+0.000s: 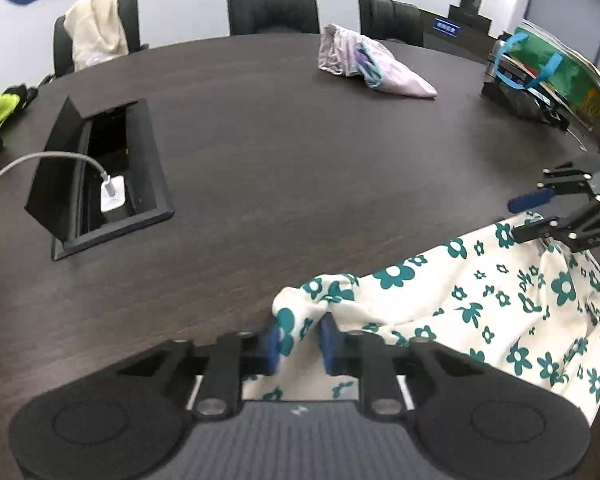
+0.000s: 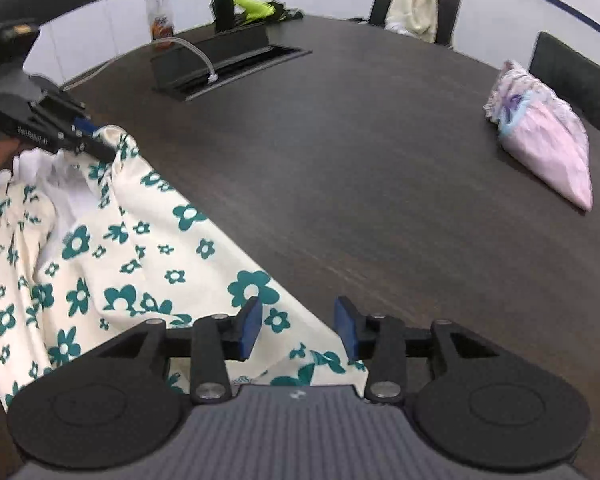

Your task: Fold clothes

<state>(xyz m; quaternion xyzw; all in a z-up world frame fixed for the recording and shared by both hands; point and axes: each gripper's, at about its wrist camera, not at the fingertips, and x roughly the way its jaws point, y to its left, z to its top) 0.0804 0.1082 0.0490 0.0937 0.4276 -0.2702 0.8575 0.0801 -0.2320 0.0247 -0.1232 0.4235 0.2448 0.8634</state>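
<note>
A cream garment with teal flowers [image 1: 460, 300] [image 2: 120, 260] lies over the near edge of the dark wooden table [image 1: 300, 160] [image 2: 380, 200]. My left gripper [image 1: 300, 344] is shut on a bunched corner of it, with cloth pinched between the blue pads. From the right wrist view, the left gripper [image 2: 88, 136] holds that corner at the far left. My right gripper [image 2: 298, 328] stands open, and the garment's other edge lies between its blue pads without being pinched. In the left wrist view, the right gripper [image 1: 534, 216] shows its fingers spread at the cloth's far corner.
A folded pink garment [image 1: 364, 64] [image 2: 540, 136] lies far across the table. An open cable box [image 1: 100, 176] [image 2: 228, 64] with a white charger sits to the left. A cream cloth [image 1: 96, 28] hangs on a chair. A green bag [image 1: 552, 76] stands at the right edge.
</note>
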